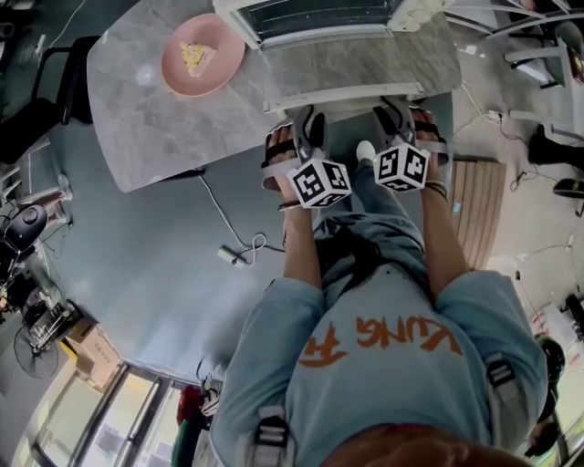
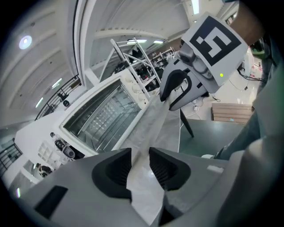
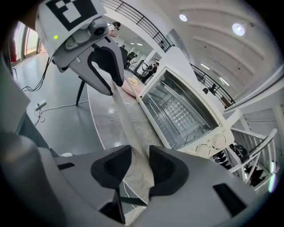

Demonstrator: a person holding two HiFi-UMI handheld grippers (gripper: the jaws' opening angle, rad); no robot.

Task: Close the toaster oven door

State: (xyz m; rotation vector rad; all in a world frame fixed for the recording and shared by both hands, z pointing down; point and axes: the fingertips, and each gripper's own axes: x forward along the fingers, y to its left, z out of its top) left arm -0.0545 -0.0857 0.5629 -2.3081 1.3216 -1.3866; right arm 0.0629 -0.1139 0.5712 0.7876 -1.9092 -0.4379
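The white toaster oven (image 1: 319, 14) stands at the far side of the marble table (image 1: 155, 119). Its glass door (image 1: 351, 64) lies folded down flat toward me, and the rack inside (image 2: 100, 117) shows. Both grippers sit side by side at the door's front edge (image 1: 345, 97). My left gripper (image 1: 306, 123) (image 2: 140, 164) stands open, with the pale edge strip (image 2: 148, 133) running through the gap between its pads. My right gripper (image 1: 394, 114) (image 3: 140, 164) is open as well and straddles the same edge (image 3: 128, 128). Each gripper shows in the other's view.
A pink plate (image 1: 203, 55) with a piece of food lies on the table left of the oven. A cable and plug (image 1: 239, 248) trail on the floor below the table edge. A dark chair (image 1: 50, 87) stands at the left and a wooden pallet (image 1: 479, 210) at the right.
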